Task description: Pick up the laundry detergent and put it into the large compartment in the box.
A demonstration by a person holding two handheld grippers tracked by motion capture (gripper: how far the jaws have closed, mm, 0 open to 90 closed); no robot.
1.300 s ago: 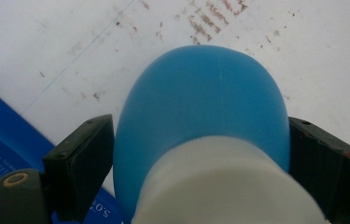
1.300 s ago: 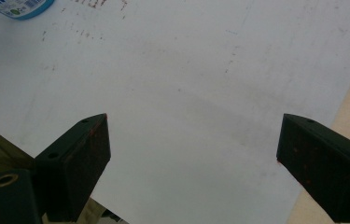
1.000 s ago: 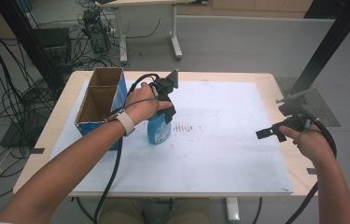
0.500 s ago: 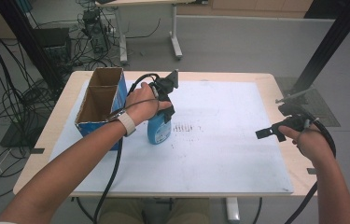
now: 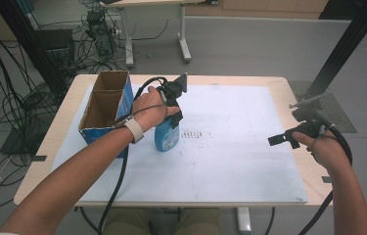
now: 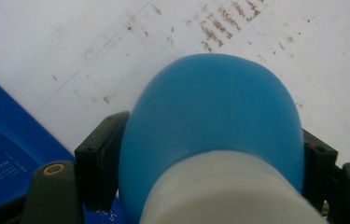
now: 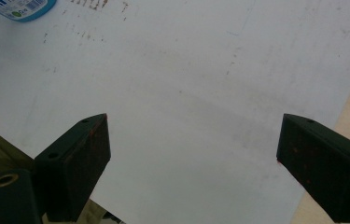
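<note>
The blue bottle point(image 5: 167, 136) stands upright on the white sheet point(image 5: 220, 161) that covers the worktop point(image 5: 288, 88), left of the middle and just right of the cardboard box point(image 5: 103, 110). The left tongs point(image 5: 173, 105) come down on it from above; their jaws have just been closing and, in the left gripper view, the two black pads sit against either side of the bottle's point(image 6: 214, 116) blue shoulder, with its pale upper part between them, so they grip the bottle. The right tongs point(image 5: 285, 139) hang over the right edge of the sheet, well apart from the bottle, jaws spread wide with nothing between them point(image 7: 193, 163).

The box is open at the top, blue outside, split into two compartments; what can be seen of the insides shows bare brown cardboard.

The bottle carries a pale label on its front, and the box's blue side point(image 6: 4, 154) bears small white print, but neither can be read
</note>
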